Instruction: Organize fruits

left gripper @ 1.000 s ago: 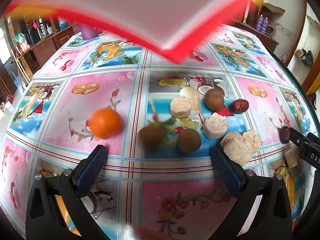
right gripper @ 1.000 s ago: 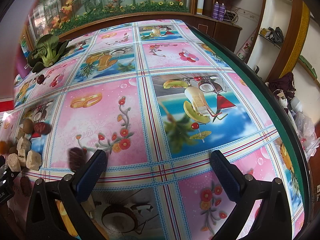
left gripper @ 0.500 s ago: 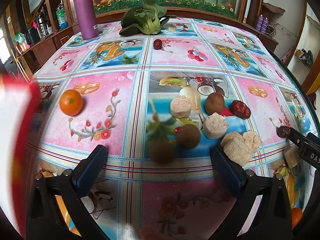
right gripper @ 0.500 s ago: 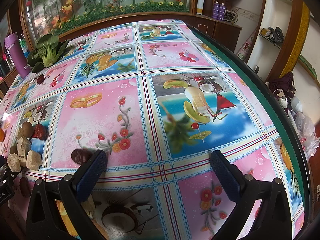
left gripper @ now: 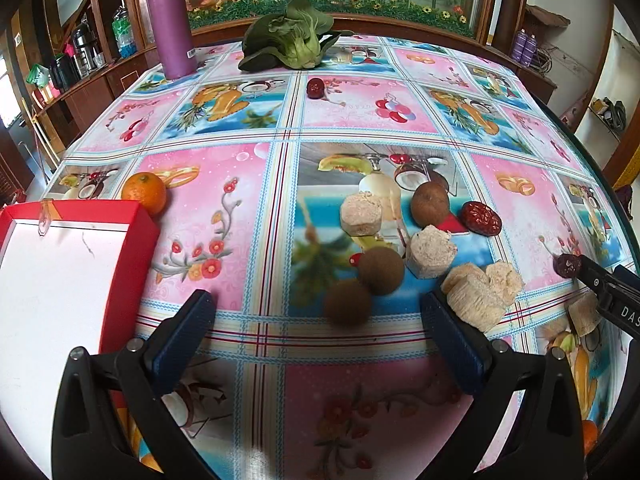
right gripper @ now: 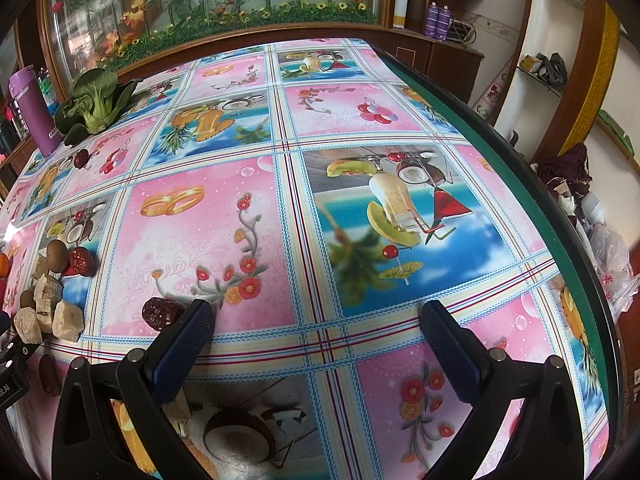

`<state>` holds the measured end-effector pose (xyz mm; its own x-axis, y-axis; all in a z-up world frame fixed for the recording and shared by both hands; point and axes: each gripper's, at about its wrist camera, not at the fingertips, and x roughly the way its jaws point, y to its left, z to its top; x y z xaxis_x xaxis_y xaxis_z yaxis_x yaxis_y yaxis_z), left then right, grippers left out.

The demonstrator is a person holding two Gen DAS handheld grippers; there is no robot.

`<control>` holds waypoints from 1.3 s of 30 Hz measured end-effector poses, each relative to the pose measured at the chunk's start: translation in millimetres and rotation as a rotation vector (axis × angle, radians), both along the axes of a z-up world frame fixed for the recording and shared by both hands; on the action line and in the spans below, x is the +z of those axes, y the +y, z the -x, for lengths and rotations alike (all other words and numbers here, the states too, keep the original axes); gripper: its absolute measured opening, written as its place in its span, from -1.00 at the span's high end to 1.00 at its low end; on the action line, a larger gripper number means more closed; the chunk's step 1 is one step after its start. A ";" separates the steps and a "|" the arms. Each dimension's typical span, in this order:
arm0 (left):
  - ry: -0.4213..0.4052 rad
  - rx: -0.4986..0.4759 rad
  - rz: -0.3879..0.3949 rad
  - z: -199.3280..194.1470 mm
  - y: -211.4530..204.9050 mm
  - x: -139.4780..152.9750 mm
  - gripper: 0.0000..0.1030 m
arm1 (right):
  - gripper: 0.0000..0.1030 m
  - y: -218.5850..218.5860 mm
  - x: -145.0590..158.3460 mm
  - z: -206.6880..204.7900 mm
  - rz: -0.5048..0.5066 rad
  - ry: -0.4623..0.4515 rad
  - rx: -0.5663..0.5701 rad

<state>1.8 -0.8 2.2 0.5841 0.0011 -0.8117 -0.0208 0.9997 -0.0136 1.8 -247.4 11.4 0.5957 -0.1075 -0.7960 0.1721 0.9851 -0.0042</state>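
L gripper (left gripper: 316, 320) hangs low over the tablecloth (left gripper: 224, 216), tilted fwd, fingers spread wide w/ nothing between; a brown round fruit (left gripper: 347, 302) lies just ahead in the gap, a second (left gripper: 381, 271) touching it behind. Red-rimmed box (left gripper: 132, 248) sits to its left, orange (left gripper: 144, 193) at the box's far corner. R gripper (right gripper: 316, 320) same low pose, also wide apart and empty; dark red date (right gripper: 162, 313) just beside its left fingertip (right gripper: 196, 322). Pale fibrous chunks (left gripper: 476, 294) cluster near the L gripper's right finger.

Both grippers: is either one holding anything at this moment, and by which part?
Nothing is held. The left gripper is open over the tablecloth, and the right gripper is open too, a red date just beside its left finger.
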 end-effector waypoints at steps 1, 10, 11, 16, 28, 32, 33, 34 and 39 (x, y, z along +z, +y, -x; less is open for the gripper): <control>0.000 0.000 0.000 -0.1 0.1 0.2 -1.00 | -0.99 0.0 0.0 0.0 0.000 0.000 0.000; 0.000 0.000 0.000 -0.5 0.4 -0.1 -1.00 | -0.99 0.0 0.0 0.0 0.000 0.001 0.000; 0.000 0.000 0.000 -0.6 0.4 -0.1 -1.00 | -0.99 0.0 0.0 0.0 0.000 0.001 0.000; 0.001 0.000 0.001 -0.9 0.7 0.0 -1.00 | -0.99 -0.1 0.2 0.1 0.000 0.001 0.000; 0.017 0.029 -0.019 10.8 1.8 0.8 -1.00 | -0.99 0.0 2.9 1.1 -0.001 0.011 0.015; -0.009 0.030 -0.058 27.5 5.8 7.5 -1.00 | -0.96 2.0 14.4 14.3 -0.026 0.021 0.073; -0.017 0.028 -0.068 31.3 7.1 10.4 -1.00 | -0.96 4.1 23.1 26.3 -0.015 -0.015 0.085; -0.030 0.027 -0.077 35.9 7.8 14.9 -1.00 | -0.96 5.2 28.0 30.4 -0.003 -0.038 0.097; -0.093 -0.019 -0.108 53.6 15.0 33.2 -1.00 | -0.96 23.3 62.7 88.3 -0.034 -0.148 0.268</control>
<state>-51.7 14.1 35.4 0.6578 0.0734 -0.7496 -0.0053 0.9957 0.0928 -86.5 -224.1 74.1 0.7090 0.0943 -0.6988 -0.0976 0.9946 0.0351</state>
